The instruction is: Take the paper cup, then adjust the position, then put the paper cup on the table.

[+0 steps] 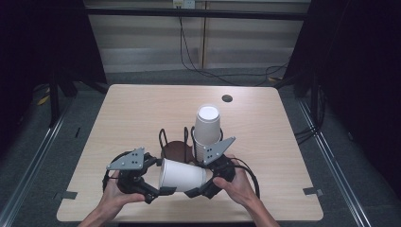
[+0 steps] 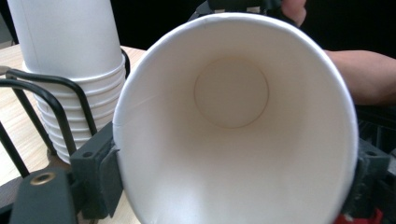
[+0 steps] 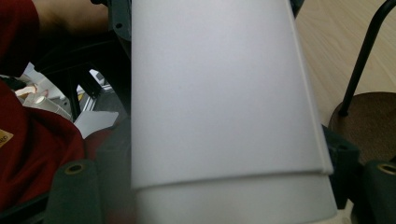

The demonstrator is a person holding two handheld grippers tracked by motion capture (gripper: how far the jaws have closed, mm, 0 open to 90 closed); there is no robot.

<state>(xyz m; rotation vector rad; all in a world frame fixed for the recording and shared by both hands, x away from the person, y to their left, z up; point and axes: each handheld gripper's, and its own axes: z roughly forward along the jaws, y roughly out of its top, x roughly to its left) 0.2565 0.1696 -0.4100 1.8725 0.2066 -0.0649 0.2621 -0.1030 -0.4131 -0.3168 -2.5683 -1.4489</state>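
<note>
While sideways, cup (image 1: 182,175) between both tongs

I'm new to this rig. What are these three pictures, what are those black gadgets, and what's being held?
A person sits at a table with a hand-held gripper in each hand; no robot arm is involved. The high view looks down from above. The other two views come from cameras riding on each gripper.

Between the hands a white paper cup lies sideways. The left gripper has its fingers closed on the cup's open rim, so its camera looks into the cup. The right gripper grips the bottom end, with the cup's wall close to its camera.

Behind stands a black wire rack holding a stack of cups.
</note>
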